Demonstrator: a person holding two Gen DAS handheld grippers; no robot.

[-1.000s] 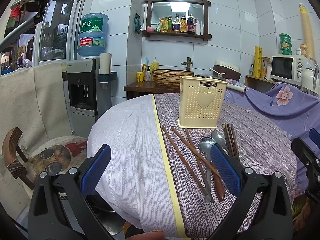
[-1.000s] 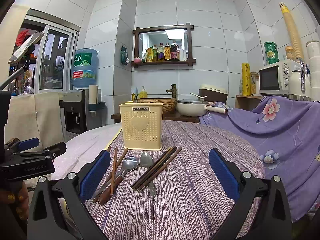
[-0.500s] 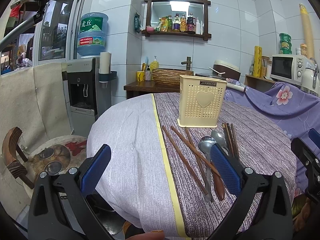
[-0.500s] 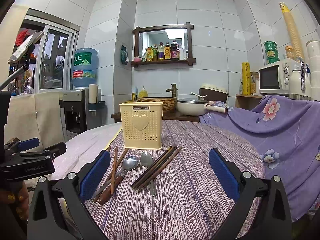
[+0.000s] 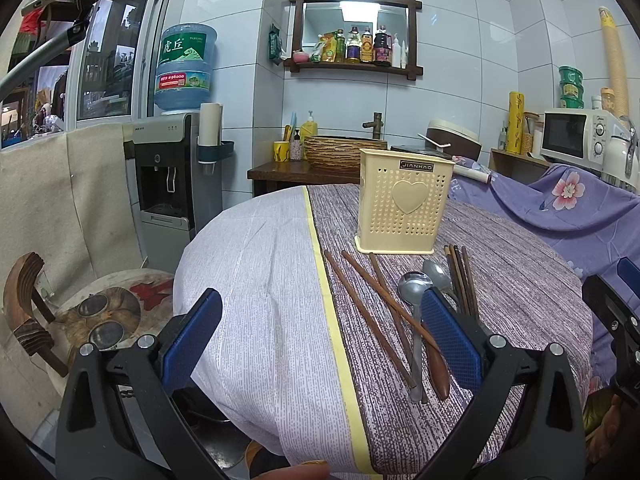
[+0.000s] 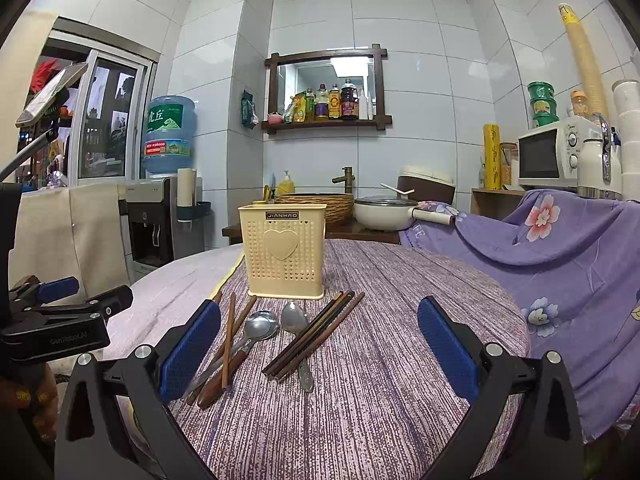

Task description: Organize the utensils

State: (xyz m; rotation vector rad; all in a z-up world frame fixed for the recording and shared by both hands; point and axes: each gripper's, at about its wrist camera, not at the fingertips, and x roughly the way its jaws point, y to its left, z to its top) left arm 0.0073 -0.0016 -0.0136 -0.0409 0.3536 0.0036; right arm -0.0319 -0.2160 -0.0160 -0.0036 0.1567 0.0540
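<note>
A cream perforated utensil holder [image 5: 404,204] [image 6: 284,250] stands upright on the round table. In front of it lie loose brown chopsticks [image 5: 370,300] [image 6: 229,332], a bundle of dark chopsticks [image 5: 460,276] [image 6: 316,332], and two metal spoons [image 5: 414,292] [image 6: 294,318]. My left gripper [image 5: 320,340] is open and empty, hovering over the table's near left edge. My right gripper [image 6: 320,344] is open and empty, above the table just short of the utensils. The left gripper also shows at the left of the right wrist view [image 6: 60,320].
The table has a white cloth half [image 5: 248,280] and a purple striped half [image 6: 380,320]. A purple floral cloth [image 6: 560,248] covers furniture at the right. A water dispenser [image 5: 168,184] and a wooden chair [image 5: 32,312] stand at the left. A counter with basket and pot [image 6: 380,212] lies behind.
</note>
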